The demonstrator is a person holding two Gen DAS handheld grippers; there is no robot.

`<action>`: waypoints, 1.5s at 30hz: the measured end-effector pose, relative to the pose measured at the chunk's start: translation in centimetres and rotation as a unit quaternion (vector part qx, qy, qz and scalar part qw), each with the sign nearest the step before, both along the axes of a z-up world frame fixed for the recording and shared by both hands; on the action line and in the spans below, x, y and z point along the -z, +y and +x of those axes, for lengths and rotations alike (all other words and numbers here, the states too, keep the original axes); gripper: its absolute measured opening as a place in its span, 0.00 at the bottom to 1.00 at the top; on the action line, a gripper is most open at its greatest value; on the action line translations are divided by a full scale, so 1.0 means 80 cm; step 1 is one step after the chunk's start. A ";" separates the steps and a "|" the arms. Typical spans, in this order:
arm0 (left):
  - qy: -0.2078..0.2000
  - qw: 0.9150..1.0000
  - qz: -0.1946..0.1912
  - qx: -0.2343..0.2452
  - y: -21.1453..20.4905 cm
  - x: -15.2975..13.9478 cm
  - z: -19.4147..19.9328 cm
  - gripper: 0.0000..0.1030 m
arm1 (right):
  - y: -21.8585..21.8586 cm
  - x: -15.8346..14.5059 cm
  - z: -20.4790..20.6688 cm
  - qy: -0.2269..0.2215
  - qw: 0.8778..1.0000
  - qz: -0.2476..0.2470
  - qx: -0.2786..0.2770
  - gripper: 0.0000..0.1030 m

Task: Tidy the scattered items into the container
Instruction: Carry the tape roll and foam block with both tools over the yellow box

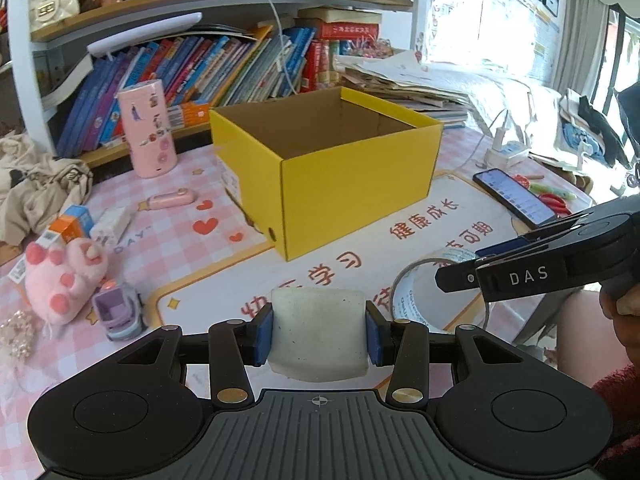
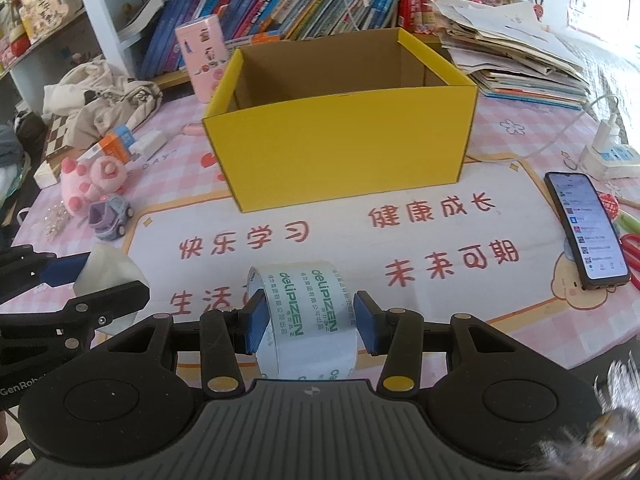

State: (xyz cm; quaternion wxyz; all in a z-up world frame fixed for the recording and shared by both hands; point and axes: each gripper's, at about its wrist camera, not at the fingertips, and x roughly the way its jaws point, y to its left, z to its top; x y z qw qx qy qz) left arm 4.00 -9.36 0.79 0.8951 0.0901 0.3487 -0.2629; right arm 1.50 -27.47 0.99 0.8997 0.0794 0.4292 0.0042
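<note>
A table (image 2: pixel 520 336) with a pink checked cloth carries everything, with a white mat (image 2: pixel 400 264) printed in red characters along its near edge. At the mat's far edge stands the open yellow box (image 2: pixel 340 152), upright and with nothing seen inside it. Behind it, along the table's far edge, runs a row of books (image 2: pixel 280 4), with a stack of papers (image 2: pixel 520 52) toward the far right corner.

The left gripper (image 1: pixel 319 334) holds a white squashy block (image 1: pixel 318 332), its blue pads pressed against both sides, above the mat's near edge. The right gripper (image 2: pixel 312 322) is closed on a roll of clear tape (image 2: pixel 308 316) with green print, pads against its two flat sides, also over the near edge of the mat.

Toward the left edge of the table lie a pink plush paw (image 2: pixel 88 182), a small purple toy car (image 2: pixel 110 216) just in front of it, and an orange and blue carton (image 2: pixel 114 144) behind. A pink cylinder (image 2: pixel 204 60) stands left of the box. A phone (image 2: pixel 586 232) lies near the right edge, screen lit.
</note>
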 end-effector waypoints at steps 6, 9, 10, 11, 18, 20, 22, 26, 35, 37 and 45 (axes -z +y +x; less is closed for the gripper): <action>-0.003 1.000 -0.004 0.014 -0.017 -0.003 0.006 0.41 | -0.013 -0.001 0.004 0.001 1.000 -0.007 0.002 0.42; -0.006 1.000 -0.004 0.022 -0.026 -0.005 0.008 0.41 | -0.018 -0.004 0.006 -0.001 1.000 -0.011 0.000 0.42; -0.007 1.000 -0.005 0.024 -0.029 -0.006 0.009 0.41 | -0.019 -0.005 0.007 -0.002 1.000 -0.013 -0.001 0.42; -0.008 1.000 -0.005 0.026 -0.032 -0.006 0.010 0.41 | -0.021 -0.006 0.009 -0.003 1.000 -0.015 -0.003 0.42; -0.018 0.999 -0.011 0.029 -0.049 -0.015 0.023 0.41 | -0.033 -0.016 0.024 -0.008 0.999 -0.028 -0.022 0.42; -0.023 0.999 -0.014 0.026 -0.054 -0.019 0.030 0.41 | -0.038 -0.024 0.028 -0.020 0.999 -0.032 -0.024 0.42; -0.032 0.999 -0.019 0.023 -0.060 -0.027 0.037 0.41 | -0.043 -0.038 0.032 -0.046 0.998 -0.034 -0.031 0.42; -0.068 0.997 -0.031 0.021 -0.076 -0.051 0.049 0.41 | -0.052 -0.068 0.043 -0.100 0.993 -0.042 -0.052 0.42; -0.119 0.992 -0.037 0.001 -0.121 -0.082 0.081 0.41 | -0.089 -0.112 0.083 -0.171 0.978 -0.071 -0.095 0.42; -0.120 0.992 -0.035 -0.008 -0.128 -0.084 0.089 0.41 | -0.099 -0.112 0.096 -0.171 0.978 -0.066 -0.102 0.42; -0.101 0.993 -0.013 -0.052 -0.147 -0.079 0.124 0.41 | -0.126 -0.105 0.152 -0.167 0.976 -0.045 -0.136 0.33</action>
